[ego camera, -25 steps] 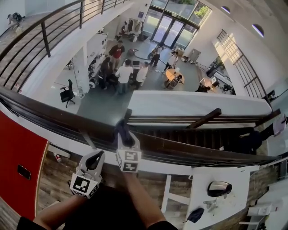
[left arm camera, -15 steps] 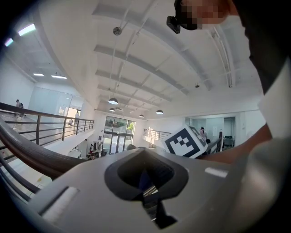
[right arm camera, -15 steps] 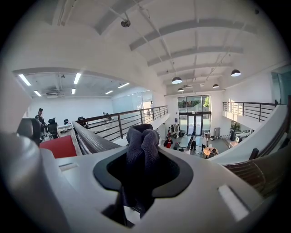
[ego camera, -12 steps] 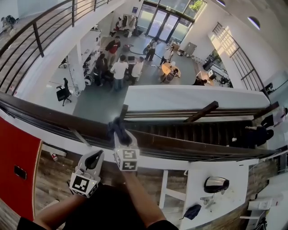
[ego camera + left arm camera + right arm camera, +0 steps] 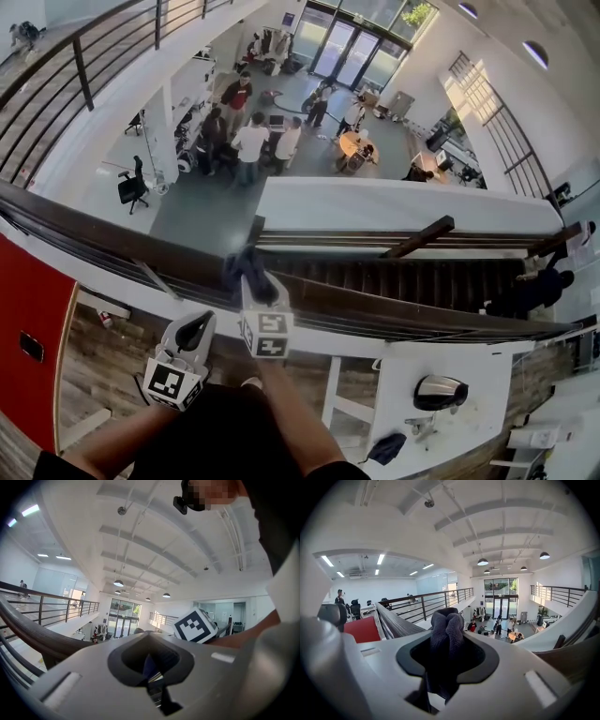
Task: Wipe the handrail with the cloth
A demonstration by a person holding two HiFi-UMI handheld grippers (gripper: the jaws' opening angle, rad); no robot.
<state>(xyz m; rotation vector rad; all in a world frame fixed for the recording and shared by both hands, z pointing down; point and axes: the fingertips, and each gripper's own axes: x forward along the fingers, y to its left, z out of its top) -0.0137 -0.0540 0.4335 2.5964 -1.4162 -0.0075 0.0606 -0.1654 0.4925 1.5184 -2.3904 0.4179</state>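
Note:
A dark wooden handrail [image 5: 94, 230] runs across the head view from the left edge down to the right. My right gripper [image 5: 255, 286] is shut on a bunched dark grey cloth [image 5: 246, 267], which rests on top of the rail near its middle. In the right gripper view the cloth [image 5: 447, 625] bulges up out of my right gripper [image 5: 448, 641], with the handrail [image 5: 393, 623] stretching away to the left. My left gripper [image 5: 190, 336] hangs below and to the left of the rail, shut and holding nothing. In the left gripper view that gripper [image 5: 149, 637] points upward, and the handrail [image 5: 33, 632] passes on its left.
Beyond the rail is a deep drop to a lobby floor where several people [image 5: 251, 141] stand. A staircase [image 5: 403, 272] descends on the right. A red wall panel [image 5: 28, 319] lies at the lower left, a white desk [image 5: 469, 366] at the lower right. Another railing [image 5: 84, 66] crosses the upper left.
The head view has shifted slightly. The right gripper keeps the cloth on the rail at nearly the same spot. The left gripper stays low beside it.

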